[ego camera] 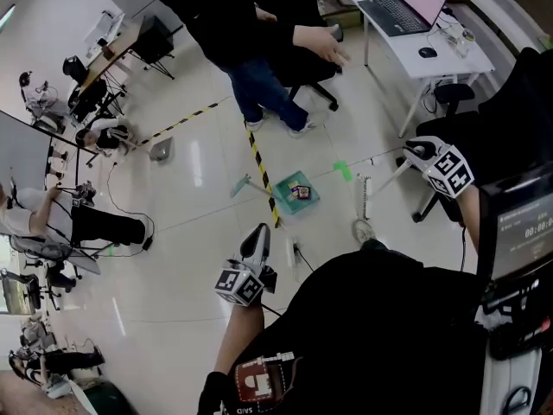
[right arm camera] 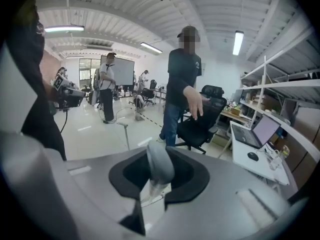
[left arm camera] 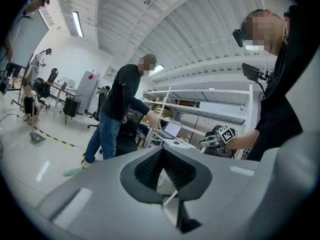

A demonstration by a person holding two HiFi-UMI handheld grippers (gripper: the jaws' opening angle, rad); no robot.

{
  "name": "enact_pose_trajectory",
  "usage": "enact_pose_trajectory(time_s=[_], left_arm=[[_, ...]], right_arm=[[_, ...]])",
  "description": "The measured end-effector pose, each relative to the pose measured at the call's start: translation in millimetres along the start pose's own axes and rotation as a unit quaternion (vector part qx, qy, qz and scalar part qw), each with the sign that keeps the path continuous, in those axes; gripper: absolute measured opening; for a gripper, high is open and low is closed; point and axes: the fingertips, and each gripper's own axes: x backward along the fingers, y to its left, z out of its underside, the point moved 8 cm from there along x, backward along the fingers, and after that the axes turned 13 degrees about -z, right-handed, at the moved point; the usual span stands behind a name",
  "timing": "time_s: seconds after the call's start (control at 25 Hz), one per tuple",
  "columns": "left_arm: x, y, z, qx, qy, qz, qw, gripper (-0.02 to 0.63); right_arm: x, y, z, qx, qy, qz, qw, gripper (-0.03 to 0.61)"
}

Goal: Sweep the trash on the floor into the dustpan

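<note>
The green dustpan (ego camera: 311,199) lies flat on the floor at 1 o'clock from your left gripper (ego camera: 257,233), just beside the striped tape (ego camera: 263,180). Something small already sits in it, so I think it is left there as a fixed target. A green scrap (ego camera: 343,169) lies outside it, at its 2 o'clock. Your left gripper is closed and empty. Your right gripper (ego camera: 419,149), at 3 o'clock, also looks closed on nothing. Both point across the room, not at the floor, so the sweeping seems not begun.

Black top (ego camera: 380,318), red-white print (ego camera: 257,379) perhaps.
</note>
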Motion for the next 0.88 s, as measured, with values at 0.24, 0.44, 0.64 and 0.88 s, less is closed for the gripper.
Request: enact_pose_trajectory(time_s=[0.24,0.44,0.64,0.88], left_arm=[[-66,-10,-9,0.01,-0.002,-0.046,0.9989,0.0],[-119,-27,-19,0.025,-0.007,-0.063,0.9977,0.0],[-149,-32,-11,0.028,0.009,-0.048,0.9984,0.0],[-163,-8,-7,0.041,0.027,-0.032,0.9983,0.0]], right_arm=[[-36,-61,-11,0.014,-0.001,-0.056,0.998,0.058],[-50,-92,-26,0.028,0.002,-0.099,0.995,0.058],[-53,-122,-21,0.019,0.004,-0.093,0.995,0.058],[-61,-135,-27,0.009,0.025,-0.071,0.997,0.058]])
